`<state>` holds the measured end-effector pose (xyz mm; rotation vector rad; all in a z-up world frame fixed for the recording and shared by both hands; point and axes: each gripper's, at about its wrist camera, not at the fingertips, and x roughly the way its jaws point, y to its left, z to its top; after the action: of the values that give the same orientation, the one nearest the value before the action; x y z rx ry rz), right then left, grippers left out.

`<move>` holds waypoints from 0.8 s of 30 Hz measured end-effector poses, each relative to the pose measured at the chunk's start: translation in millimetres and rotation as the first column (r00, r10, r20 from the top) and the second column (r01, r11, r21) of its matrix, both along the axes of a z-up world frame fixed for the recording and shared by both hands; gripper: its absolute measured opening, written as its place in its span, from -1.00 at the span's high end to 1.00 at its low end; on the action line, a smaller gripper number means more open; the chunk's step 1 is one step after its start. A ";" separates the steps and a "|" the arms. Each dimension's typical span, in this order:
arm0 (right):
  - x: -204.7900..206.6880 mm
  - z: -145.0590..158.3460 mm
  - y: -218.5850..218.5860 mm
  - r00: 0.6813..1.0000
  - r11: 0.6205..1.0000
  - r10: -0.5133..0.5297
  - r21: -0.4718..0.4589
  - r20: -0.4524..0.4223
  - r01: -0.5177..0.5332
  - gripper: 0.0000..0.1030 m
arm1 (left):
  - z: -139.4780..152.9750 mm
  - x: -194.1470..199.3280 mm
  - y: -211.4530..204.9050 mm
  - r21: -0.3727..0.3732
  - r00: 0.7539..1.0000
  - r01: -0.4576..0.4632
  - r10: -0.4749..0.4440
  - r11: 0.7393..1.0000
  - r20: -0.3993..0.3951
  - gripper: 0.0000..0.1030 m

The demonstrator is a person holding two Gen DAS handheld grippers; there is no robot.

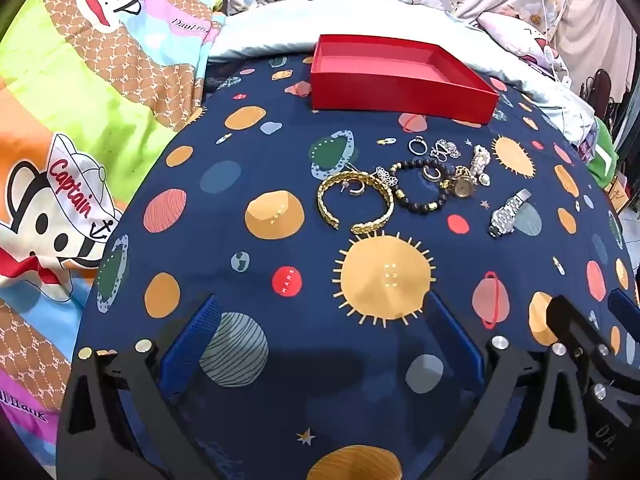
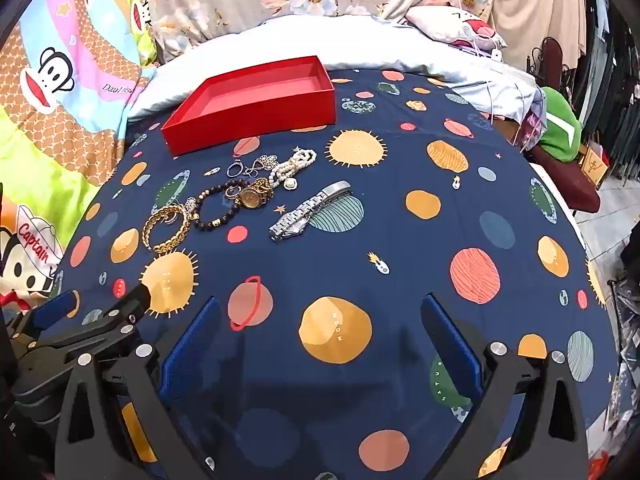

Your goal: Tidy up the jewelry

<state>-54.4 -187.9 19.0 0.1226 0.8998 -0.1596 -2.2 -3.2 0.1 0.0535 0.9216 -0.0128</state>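
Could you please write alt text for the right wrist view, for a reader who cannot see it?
An open, empty right gripper hovers over a navy planet-print cloth, facing a jewelry cluster: gold bangle, dark bead bracelet, gold watch, pearl bracelet and silver watch. An empty red box sits beyond them; the left gripper shows at lower left.

red open cardboard box [image 1: 400, 76] sitting on navy planet-print bedsheet [image 1: 280, 240], at the back | jewelry lying in a cluster just before it | gold chain bangle [image 1: 355, 204] lying leftmost | black beaded bracelet [image 1: 416, 184] lying beside it | silver metal watch [image 1: 509, 213] lying rightmost, apart | white pearl bracelet [image 1: 481, 165] lying behind the watch
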 end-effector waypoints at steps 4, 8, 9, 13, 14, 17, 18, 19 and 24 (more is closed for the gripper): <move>0.2 -0.2 -0.6 1.000 1.000 0.005 0.031 -0.005 -0.005 -0.90 | -3.7 -0.5 1.0 -0.027 1.000 -0.010 0.010 1.000 -0.019 -0.91; 0.0 0.1 1.1 1.000 1.000 0.006 0.024 -0.006 -0.006 -0.90 | -1.6 0.9 6.4 -0.032 1.000 -0.010 0.009 0.999 -0.029 -0.91; -0.1 0.2 1.3 1.000 1.000 0.006 0.023 -0.006 -0.006 -0.90 | -1.3 0.8 7.0 -0.033 1.000 -0.009 0.008 0.999 -0.029 -0.91; 1.8 3.3 -0.5 1.000 1.000 0.004 0.024 -0.007 -0.004 -0.90 | -0.6 2.6 7.8 -0.028 1.000 -0.012 0.011 1.000 -0.028 -0.91; 2.3 3.6 -1.0 1.000 1.000 0.004 0.027 -0.008 -0.004 -0.90 | -0.8 3.2 8.5 -0.029 1.000 -0.012 0.011 1.000 -0.029 -0.91; 3.1 1.7 1.8 1.000 1.000 0.005 0.026 -0.008 -0.005 -0.90 | -1.5 5.2 10.9 -0.030 0.999 -0.013 0.012 0.999 -0.032 -0.91; 3.4 1.5 2.2 1.000 1.000 0.006 0.026 -0.008 -0.005 -0.90 | -1.8 6.0 11.9 -0.033 0.999 -0.012 0.011 0.999 -0.033 -0.91; 0.4 -0.3 1.8 1.000 1.000 0.005 0.026 -0.008 -0.005 -0.90 | -2.1 6.9 13.0 -0.036 0.999 -0.011 0.010 0.999 -0.033 -0.91; -0.2 0.1 1.5 1.000 1.000 0.006 0.024 -0.011 -0.006 -0.90 | -1.2 3.5 13.1 -0.041 1.000 -0.008 0.006 0.999 -0.027 -0.91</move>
<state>-54.6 -186.5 19.1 0.1418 0.9130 -0.1443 1.3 9.8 -1.0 0.0119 0.9483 -0.0260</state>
